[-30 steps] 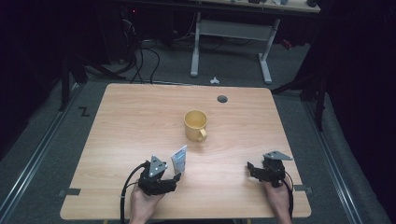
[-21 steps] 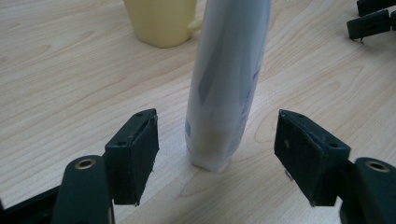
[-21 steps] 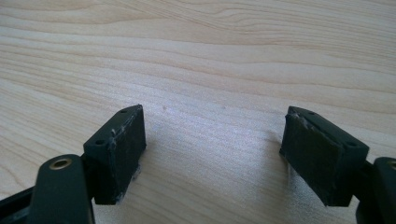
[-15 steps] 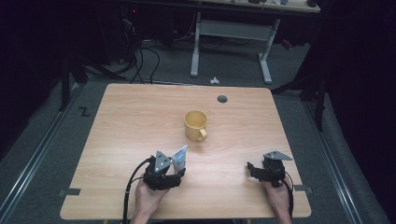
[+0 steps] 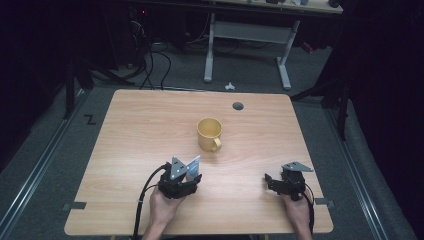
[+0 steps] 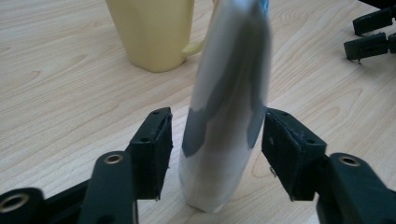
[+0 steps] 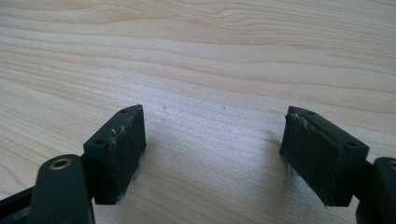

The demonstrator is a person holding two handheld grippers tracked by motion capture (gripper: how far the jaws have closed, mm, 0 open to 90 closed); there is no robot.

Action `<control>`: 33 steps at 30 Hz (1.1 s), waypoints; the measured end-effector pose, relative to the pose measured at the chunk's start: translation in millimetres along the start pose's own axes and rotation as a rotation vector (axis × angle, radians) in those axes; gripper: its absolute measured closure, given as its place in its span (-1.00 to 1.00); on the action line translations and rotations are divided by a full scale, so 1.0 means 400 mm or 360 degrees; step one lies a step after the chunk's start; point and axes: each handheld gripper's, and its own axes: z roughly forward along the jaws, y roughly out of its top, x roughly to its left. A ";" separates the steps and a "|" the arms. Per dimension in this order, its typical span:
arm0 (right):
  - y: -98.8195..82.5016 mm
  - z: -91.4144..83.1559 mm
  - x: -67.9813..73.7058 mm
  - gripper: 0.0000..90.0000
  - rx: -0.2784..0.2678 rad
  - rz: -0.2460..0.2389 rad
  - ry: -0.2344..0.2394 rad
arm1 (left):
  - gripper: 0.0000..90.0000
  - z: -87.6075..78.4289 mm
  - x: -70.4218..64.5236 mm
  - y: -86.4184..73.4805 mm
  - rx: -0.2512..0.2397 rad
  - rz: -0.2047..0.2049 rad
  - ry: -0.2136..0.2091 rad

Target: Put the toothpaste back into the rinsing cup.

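left gripper point(image 6: 217, 140): it sits low on the near side of the table point(image 5: 130, 130), with the white packet point(image 6: 229, 116) standing between its 2 jaws. the jaws have just been closing in on it. a thin gap shows on each side, so the pads point(image 6: 154, 144) are not pressing on it yet.
white packet: it stands up tall with a small lean, its bottom on the wood. it has grey marks on it and a bit of blue at the top. in the high view it is at the front of the left gripper point(image 5: 186, 176), near the yellow mug point(image 5: 209, 134) but not touching it.
yellow mug: it stands upright in the middle of the table, its handle turned to the near side. i cannot see inside it.
right gripper point(image 7: 212, 154): its jaws are wide apart with just bare wood between them. it holds nothing. it rests far off to the right point(image 5: 280, 182).
done so far: the left gripper is in place around the packet.
left to do: i think the squeeze has to finish, then the packet can be picked up. it may be going to the mug, but that is a guess.
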 end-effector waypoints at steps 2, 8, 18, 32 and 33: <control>0.000 0.000 0.000 -0.51 0.0000 0.0000 0.0000 | 0.06 0.001 0.000 0.002 -0.0010 -0.0001 0.0004; 0.000 0.000 0.000 -0.51 0.0000 -0.0001 -0.0001 | 0.24 0.004 0.003 0.002 -0.0005 -0.0001 0.0002; 0.000 0.000 0.000 -0.51 0.0000 0.0000 0.0000 | 0.36 0.002 0.002 0.000 -0.0022 0.0032 0.0000; 0.000 0.000 0.000 -0.51 0.0000 0.0000 0.0000 | 0.46 -0.005 0.009 0.005 -0.0049 0.0027 -0.0044; 0.000 0.000 0.000 -0.51 0.0000 0.0000 0.0000 | 0.46 -0.006 0.009 0.007 -0.0051 0.0030 -0.0042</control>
